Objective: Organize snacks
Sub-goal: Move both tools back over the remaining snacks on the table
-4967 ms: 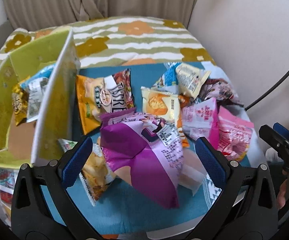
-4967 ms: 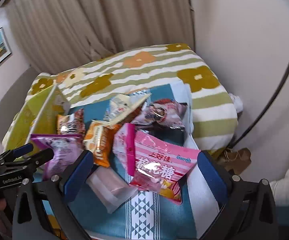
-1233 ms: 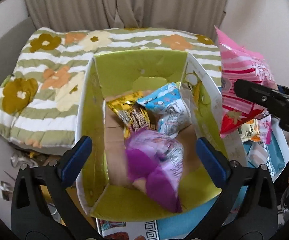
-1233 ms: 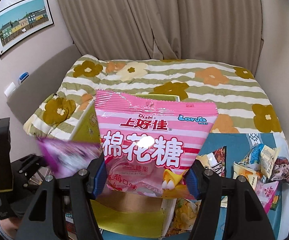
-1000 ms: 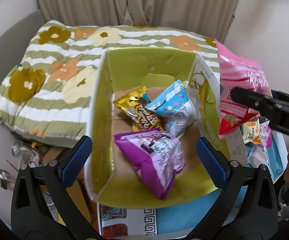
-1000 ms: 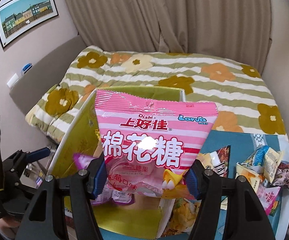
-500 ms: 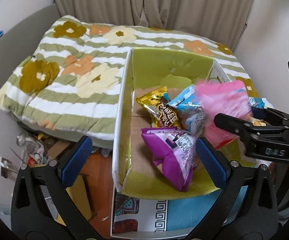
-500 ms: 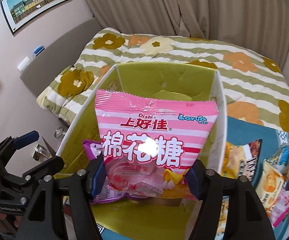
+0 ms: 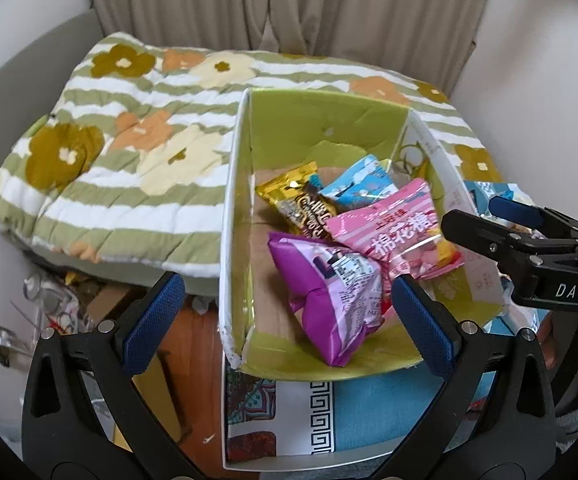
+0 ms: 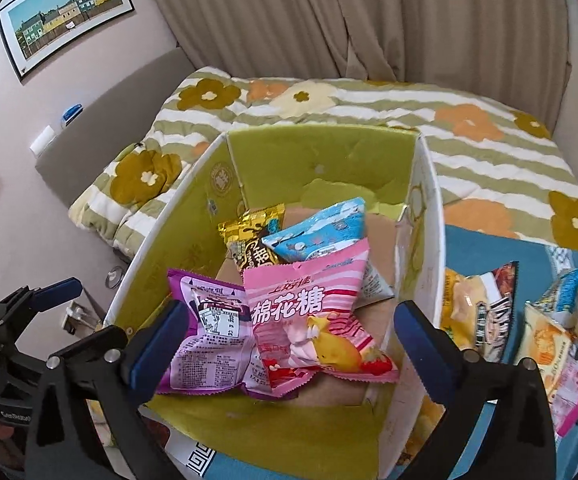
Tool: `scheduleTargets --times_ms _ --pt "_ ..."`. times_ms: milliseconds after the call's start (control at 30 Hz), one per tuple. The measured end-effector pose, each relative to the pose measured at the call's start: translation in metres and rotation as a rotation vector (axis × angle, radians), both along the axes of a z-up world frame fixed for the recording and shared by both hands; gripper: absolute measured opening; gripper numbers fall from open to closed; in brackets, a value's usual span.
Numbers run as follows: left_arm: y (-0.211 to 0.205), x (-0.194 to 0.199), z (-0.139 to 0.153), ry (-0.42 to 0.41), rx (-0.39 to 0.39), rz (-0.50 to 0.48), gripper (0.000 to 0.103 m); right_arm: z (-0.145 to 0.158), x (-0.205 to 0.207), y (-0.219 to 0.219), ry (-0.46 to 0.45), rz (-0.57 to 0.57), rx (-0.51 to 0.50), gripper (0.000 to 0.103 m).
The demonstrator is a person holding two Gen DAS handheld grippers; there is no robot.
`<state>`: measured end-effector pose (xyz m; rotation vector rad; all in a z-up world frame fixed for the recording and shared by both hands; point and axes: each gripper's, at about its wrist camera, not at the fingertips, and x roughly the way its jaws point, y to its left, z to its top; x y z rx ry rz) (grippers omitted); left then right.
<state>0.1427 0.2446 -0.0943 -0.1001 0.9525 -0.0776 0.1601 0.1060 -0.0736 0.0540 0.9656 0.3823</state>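
You are working over a flowered quilt [image 10: 369, 112] before beige curtains [image 10: 329, 12]. Crinkly pink bag [image 10: 309, 312] and purple bag [image 10: 209, 332] are lying inside the green cardboard box [image 10: 321, 152]. Left gripper [image 9: 285, 320] and right gripper [image 10: 289, 340] are both gaping, released.

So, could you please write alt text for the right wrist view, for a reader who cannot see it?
An open green box holds four snack bags: a pink bag lying partly over a purple bag, with a gold bag and a blue bag behind. The right gripper hovers above with jaws open and empty. More snacks lie on a blue cloth to the right.
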Motion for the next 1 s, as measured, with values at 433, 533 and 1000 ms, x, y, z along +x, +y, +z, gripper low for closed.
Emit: scheduleTargets --times_ms 433,533,1000 --pt "-0.027 -0.015 0.033 -0.090 -0.046 -0.092 0.102 0.045 -0.032 -0.031 -0.095 -0.128 -0.041 0.102" --pt "-0.045 -0.021 0.039 -0.110 -0.043 -0.117 0.102 0.055 -0.041 -0.050 -0.116 -0.152 -0.016 0.102" --pt "-0.181 -0.053 0.037 -0.111 -0.047 -0.111 0.102 0.069 -0.089 -0.177 -0.185 -0.167 -0.044 0.102"
